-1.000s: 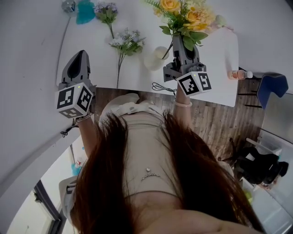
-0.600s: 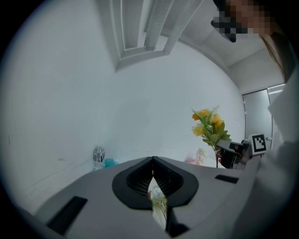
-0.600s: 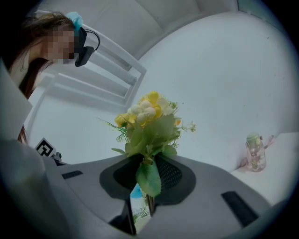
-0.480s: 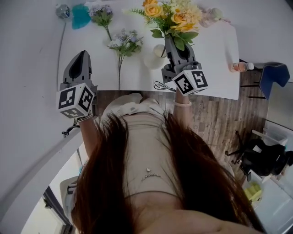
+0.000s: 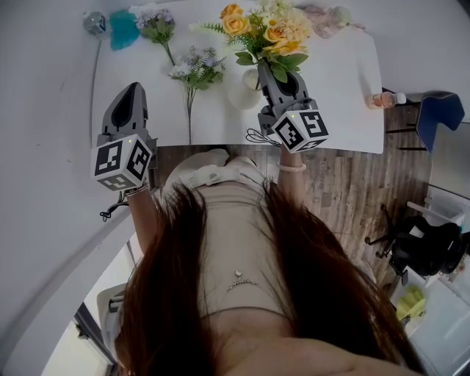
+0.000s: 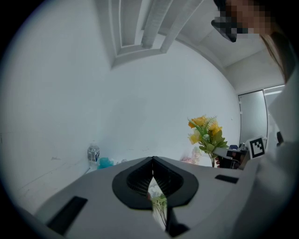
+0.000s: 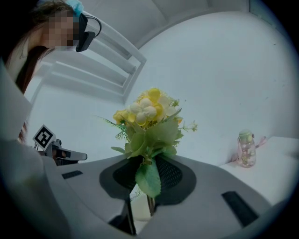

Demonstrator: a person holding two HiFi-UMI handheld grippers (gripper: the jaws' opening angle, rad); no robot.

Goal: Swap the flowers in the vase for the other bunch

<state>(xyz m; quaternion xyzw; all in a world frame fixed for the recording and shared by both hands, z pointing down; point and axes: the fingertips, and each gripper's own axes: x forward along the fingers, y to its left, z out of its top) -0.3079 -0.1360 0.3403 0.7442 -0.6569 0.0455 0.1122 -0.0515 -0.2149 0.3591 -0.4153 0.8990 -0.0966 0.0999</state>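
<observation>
My right gripper (image 5: 273, 67) (image 7: 148, 161) is shut on the stems of a yellow flower bunch (image 5: 268, 33) (image 7: 147, 121), which stands upright in it. Its jaws have just been opening a little, with the stems still between them; leaves hide the pads. The bunch hangs right over the white vase (image 5: 242, 94) (image 7: 139, 205), whose rim shows below the jaws. A lavender-and-white bunch (image 5: 194, 66) lies flat on the white table (image 5: 338, 110), and a second purple bunch (image 5: 158, 26) lies farther back. My left gripper (image 5: 131, 88) (image 6: 153, 158) hovers at the table's left edge, shut and empty.
A small pink bottle (image 5: 385, 99) (image 7: 246, 148) stands at the table's right edge. A water bottle (image 5: 94, 22) (image 6: 93, 153) and a teal object (image 5: 121, 29) sit at the far left corner. A thin cable (image 5: 261, 139) lies at the front edge. A blue chair (image 5: 437, 136) is to the right.
My right gripper has come down with the yellow bunch toward the vase. The left gripper has stayed where it was.
</observation>
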